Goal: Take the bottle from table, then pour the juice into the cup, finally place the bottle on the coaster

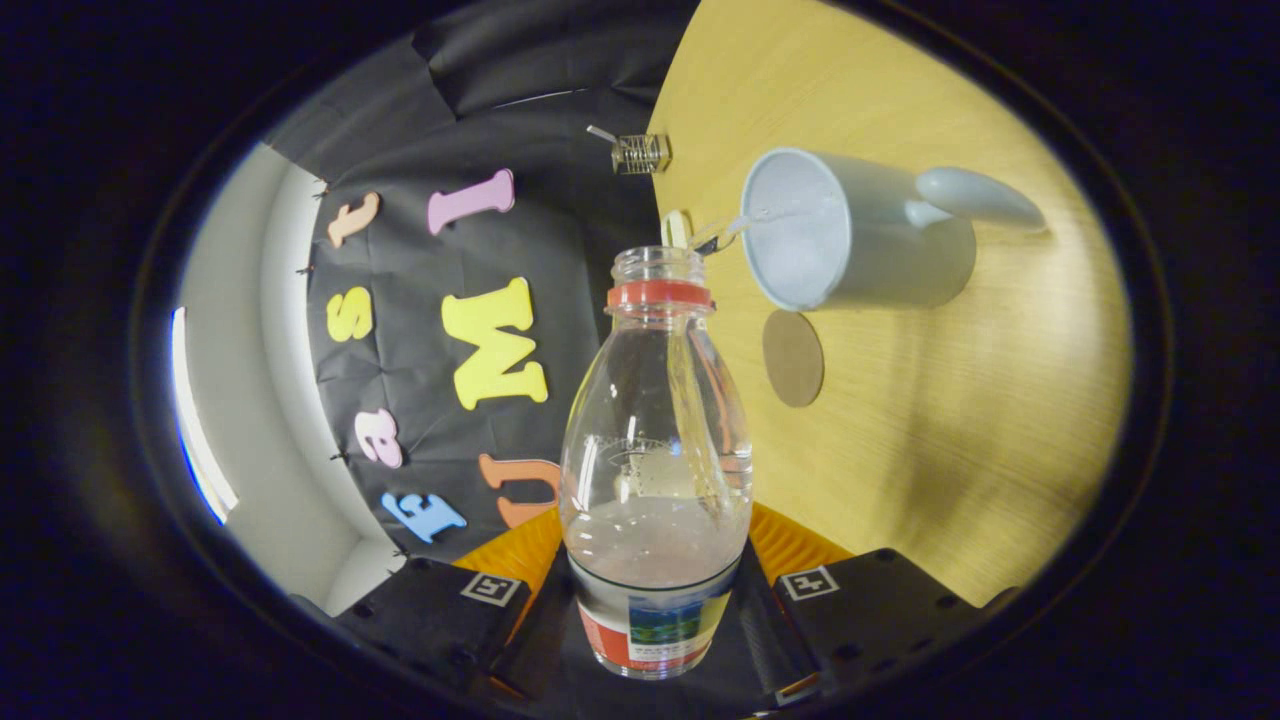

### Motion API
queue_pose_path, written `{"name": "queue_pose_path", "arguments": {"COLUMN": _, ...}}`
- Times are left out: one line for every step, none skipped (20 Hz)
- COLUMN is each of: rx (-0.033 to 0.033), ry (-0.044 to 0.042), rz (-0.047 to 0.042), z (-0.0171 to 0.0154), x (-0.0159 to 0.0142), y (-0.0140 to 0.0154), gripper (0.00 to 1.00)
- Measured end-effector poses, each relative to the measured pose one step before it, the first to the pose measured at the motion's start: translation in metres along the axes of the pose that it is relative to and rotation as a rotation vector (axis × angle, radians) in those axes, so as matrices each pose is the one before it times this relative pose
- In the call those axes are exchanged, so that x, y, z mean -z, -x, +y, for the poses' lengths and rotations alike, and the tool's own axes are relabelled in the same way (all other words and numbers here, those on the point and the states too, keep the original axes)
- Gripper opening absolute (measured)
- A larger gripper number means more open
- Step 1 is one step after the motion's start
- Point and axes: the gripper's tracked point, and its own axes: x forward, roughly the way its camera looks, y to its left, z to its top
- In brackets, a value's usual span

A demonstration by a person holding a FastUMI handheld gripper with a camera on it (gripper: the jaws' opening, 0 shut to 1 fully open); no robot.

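Clear plastic bottle (655, 450) between tongs (655, 600).

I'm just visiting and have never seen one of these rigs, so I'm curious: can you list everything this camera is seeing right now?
bottle: one, clear with a red neck ring and a coloured label, cap off, some pale liquid inside, held tilted between the claw's fingers with its mouth toward the cup.
cup: one, pale blue-grey with a handle, on the table beyond the bottle's mouth.
coaster: one, round, brown, flat on the table beside the cup.
table: one, light wood.
small metal object: one, silvery, at the table's far edge; too small to identify.
wall: white, behind the black cloth.
claw: one, both fingers pressed on the bottle's lower body.
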Motion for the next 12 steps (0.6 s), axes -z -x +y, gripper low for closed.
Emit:
{"name": "queue_pose_path", "arguments": {"rx": -0.00031, "ry": -0.00054, "rz": 0.00175, "z": 0.00035, "x": 0.00041, "y": -0.00040, "gripper": 0.79}}
{"name": "queue_pose_path", "arguments": {"rx": -0.00268, "ry": -0.00123, "rz": -0.00053, "z": 0.00189, "x": 0.00034, "y": -0.00025, "gripper": 0.79}}
{"name": "queue_pose_path", "arguments": {"rx": -0.00251, "ry": -0.00121, "rz": 0.00151, "z": 0.00134, "x": -0.00141, "y": -0.00041, "gripper": 0.79}}
{"name": "queue_pose_path", "arguments": {"rx": -0.00211, "ry": -0.00366, "rz": 0.00125, "z": 0.00138, "x": 0.00044, "y": 0.00072, "gripper": 0.79}}
{"name": "queue_pose_path", "arguments": {"rx": -0.00111, "ry": -0.00418, "rz": 0.00199, "z": 0.00114, "x": -0.00089, "y": 0.00075, "gripper": 0.79}}
{"name": "queue_pose_path", "arguments": {"rx": -0.00211, "ry": -0.00642, "rz": 0.00147, "z": 0.00176, "x": -0.00051, "y": 0.00018, "gripper": 0.79}}
{"name": "queue_pose_path", "arguments": {"rx": -0.00257, "ry": -0.00567, "rz": 0.00179, "z": 0.00184, "x": 0.00057, "y": -0.00137, "gripper": 0.79}}
{"name": "queue_pose_path", "arguments": {"rx": -0.00402, "ry": -0.00436, "rz": 0.00202, "z": 0.00242, "x": -0.00004, "y": 0.00061, "gripper": 0.79}}
{"name": "queue_pose_path", "arguments": {"rx": -0.00376, "ry": -0.00386, "rz": 0.00163, "z": 0.00346, "x": -0.00086, "y": -0.00168, "gripper": 0.79}}
{"name": "queue_pose_path", "arguments": {"rx": -0.00397, "ry": -0.00344, "rz": 0.00093, "z": 0.00303, "x": 0.00093, "y": 0.00091, "gripper": 0.79}}
{"name": "queue_pose_path", "arguments": {"rx": -0.00293, "ry": -0.00517, "rz": -0.00005, "z": 0.00128, "x": -0.00074, "y": -0.00108, "gripper": 0.79}}
{"name": "queue_pose_path", "arguments": {"rx": -0.00277, "ry": -0.00760, "rz": 0.00029, "z": 0.00153, "x": 0.00179, "y": 0.00187, "gripper": 0.79}}
